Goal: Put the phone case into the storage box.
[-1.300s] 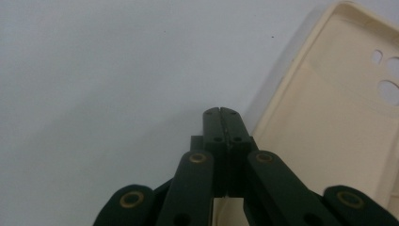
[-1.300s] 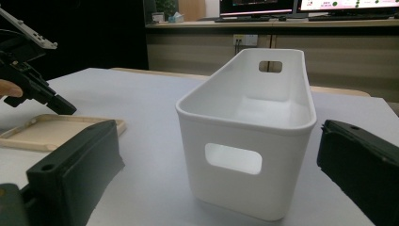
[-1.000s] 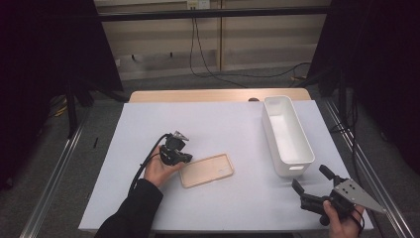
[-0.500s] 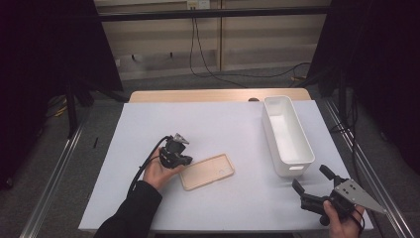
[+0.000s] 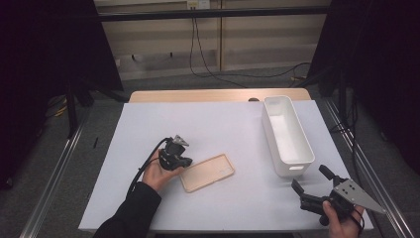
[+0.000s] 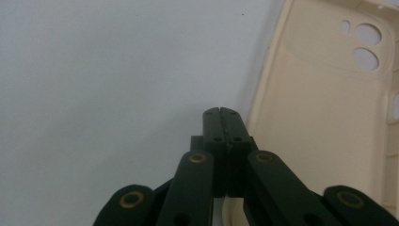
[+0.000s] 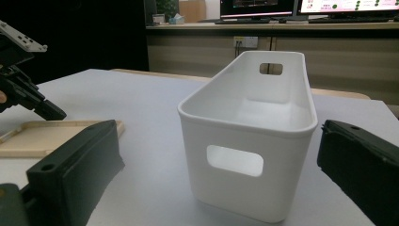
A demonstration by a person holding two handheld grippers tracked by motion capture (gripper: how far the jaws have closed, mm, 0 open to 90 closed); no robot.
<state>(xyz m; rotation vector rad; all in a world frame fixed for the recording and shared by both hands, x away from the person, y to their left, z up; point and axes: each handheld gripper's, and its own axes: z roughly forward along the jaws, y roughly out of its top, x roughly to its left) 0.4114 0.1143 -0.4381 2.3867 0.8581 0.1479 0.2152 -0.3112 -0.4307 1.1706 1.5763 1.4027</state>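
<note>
A beige phone case (image 5: 208, 172) lies inside-up on the white table (image 5: 223, 124), its camera cut-outs at the far end in the left gripper view. My left gripper (image 5: 182, 162) points down at the table just beside the case's left edge. Its jaws are shut with nothing between them (image 6: 221, 112), and the case (image 6: 324, 108) lies right of them. At the front right corner my right gripper (image 5: 310, 178) stands open and holds nothing. Between its jaws (image 7: 219, 132) I look at the near end of a white bin (image 7: 249, 127).
The white bin (image 5: 287, 135) with handle slots stands lengthwise along the table's right side. The left gripper (image 7: 23, 92) and the case (image 7: 42, 136) show at the left of the right gripper view. A cable trails from the left gripper along the person's forearm.
</note>
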